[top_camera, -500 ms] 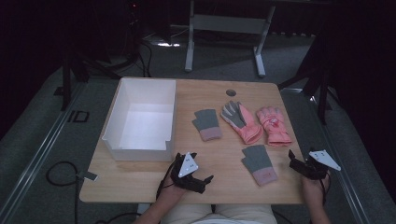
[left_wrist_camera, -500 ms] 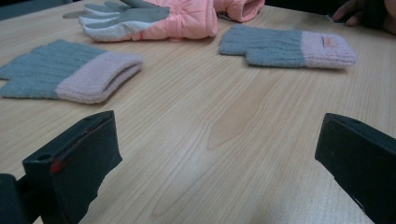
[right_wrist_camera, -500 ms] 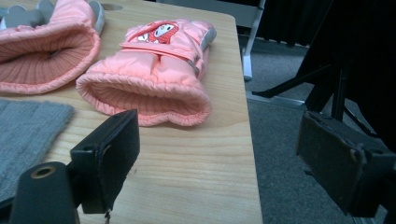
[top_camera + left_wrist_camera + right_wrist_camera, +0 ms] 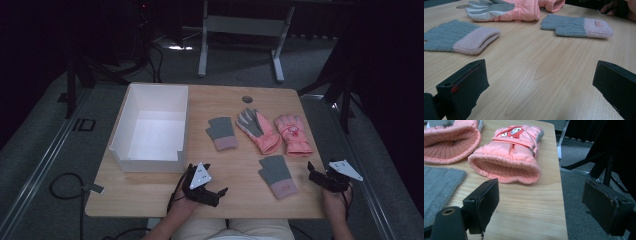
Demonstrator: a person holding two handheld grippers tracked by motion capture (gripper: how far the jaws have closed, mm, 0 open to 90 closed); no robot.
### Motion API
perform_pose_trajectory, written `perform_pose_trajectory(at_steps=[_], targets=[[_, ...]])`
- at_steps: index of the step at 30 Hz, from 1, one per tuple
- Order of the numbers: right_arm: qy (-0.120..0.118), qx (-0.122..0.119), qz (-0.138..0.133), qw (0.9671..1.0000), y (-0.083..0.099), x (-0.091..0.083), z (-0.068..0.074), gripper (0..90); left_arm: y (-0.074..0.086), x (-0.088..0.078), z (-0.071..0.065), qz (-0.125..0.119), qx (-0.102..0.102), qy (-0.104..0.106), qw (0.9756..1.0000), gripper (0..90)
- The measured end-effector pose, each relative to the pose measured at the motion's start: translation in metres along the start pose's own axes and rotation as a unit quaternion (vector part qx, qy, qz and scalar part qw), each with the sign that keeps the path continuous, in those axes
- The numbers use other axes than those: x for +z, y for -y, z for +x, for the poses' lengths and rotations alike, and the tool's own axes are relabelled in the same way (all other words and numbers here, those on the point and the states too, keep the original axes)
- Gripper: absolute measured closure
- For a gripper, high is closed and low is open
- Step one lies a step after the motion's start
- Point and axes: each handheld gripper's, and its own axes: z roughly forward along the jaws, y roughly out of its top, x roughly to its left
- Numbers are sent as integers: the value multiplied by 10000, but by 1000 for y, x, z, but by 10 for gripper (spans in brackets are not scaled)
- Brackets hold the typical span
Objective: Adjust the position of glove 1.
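Note:
Two grey knit gloves with pink cuffs lie flat on the wooden table [image 4: 235,100], one mid-table [image 4: 222,132] and one nearer the front [image 4: 278,175]. Two pink padded gloves lie side by side, one palm up with a grey palm [image 4: 257,129], the other [image 4: 292,134] with a red picture on its back. My left gripper [image 4: 216,179] rests open near the front edge, and both knit gloves [image 4: 461,37] [image 4: 576,25] lie ahead of its jaws. At the table's right edge my right gripper [image 4: 317,172] stands open, its jaws facing the cuff of the picture glove [image 4: 506,157]. Neither holds anything.
An open white box [image 4: 150,125] stands on the left half of the table, just beyond the left gripper. A round cable hole [image 4: 247,99] sits near the far edge. Grey carpet, a floor rail and a metal stand surround the table.

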Motion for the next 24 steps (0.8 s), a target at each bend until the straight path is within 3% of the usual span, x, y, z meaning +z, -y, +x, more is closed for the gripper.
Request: perform_pose_trajectory(at_steps=[3,12,13,16,24], targets=[[21,-83,87,9999,-1,2,1,144,0,0,0,-5,14,54,10000,0],[-71,81,302,9995,-2,5,-2,140,0,-1,1,-28,-6,83,10000,0],[-192,235,346,9989,-3,6,-7,140,1,-1,1,-32,-12,95,9999,0],[-286,318,377,9984,-4,7,-11,140,1,-2,0,-35,6,84,10000,0],[-444,-33,553,9975,-8,11,-10,135,1,-2,0,-26,23,60,10000,0]])
